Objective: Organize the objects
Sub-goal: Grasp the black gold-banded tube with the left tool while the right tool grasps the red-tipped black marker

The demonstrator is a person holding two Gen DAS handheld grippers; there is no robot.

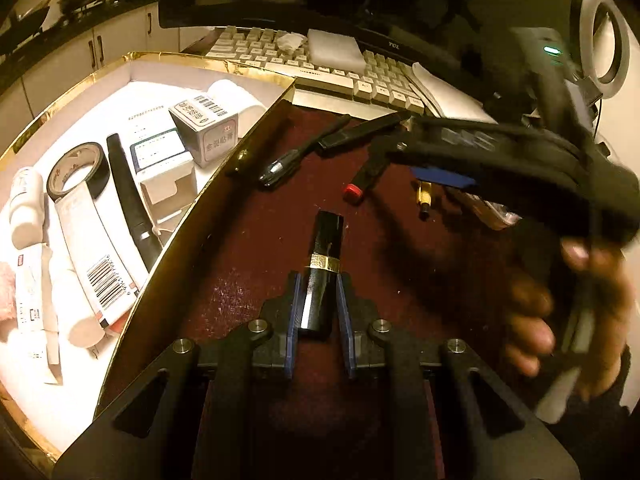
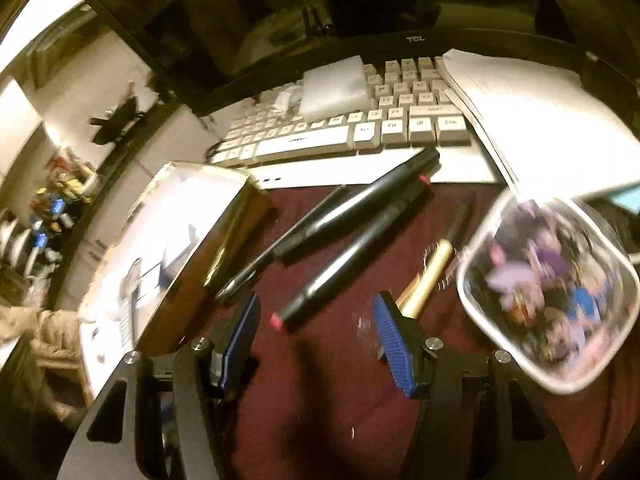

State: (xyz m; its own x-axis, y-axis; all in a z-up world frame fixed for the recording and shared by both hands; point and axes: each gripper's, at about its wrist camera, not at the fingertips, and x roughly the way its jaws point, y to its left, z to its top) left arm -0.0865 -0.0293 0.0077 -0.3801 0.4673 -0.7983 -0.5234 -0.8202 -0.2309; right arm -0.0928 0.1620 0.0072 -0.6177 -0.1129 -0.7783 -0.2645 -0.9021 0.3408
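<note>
My left gripper [image 1: 318,280] is shut on a black lipstick tube [image 1: 326,236] with a gold band, its blue pads against both sides, above the dark red mat [image 1: 248,248]. Further out on the mat lie a red-ended marker [image 1: 362,180], a second black marker [image 1: 360,130] and a thin pen [image 1: 288,160]. My right gripper [image 2: 316,304] is open with nothing between its pads, hovering over the red-ended marker [image 2: 352,256]. In the left wrist view the right gripper [image 1: 480,152] is a blur at the upper right, held by a hand [image 1: 532,320].
A gold-rimmed white box [image 1: 248,136] on the left holds a tape roll [image 1: 78,170], tubes and small cartons. A gold tube [image 2: 428,284] and a clear container [image 2: 552,292] of small colourful items sit right. Behind are a keyboard [image 2: 344,132], papers [image 2: 532,112] and a monitor [image 2: 416,38].
</note>
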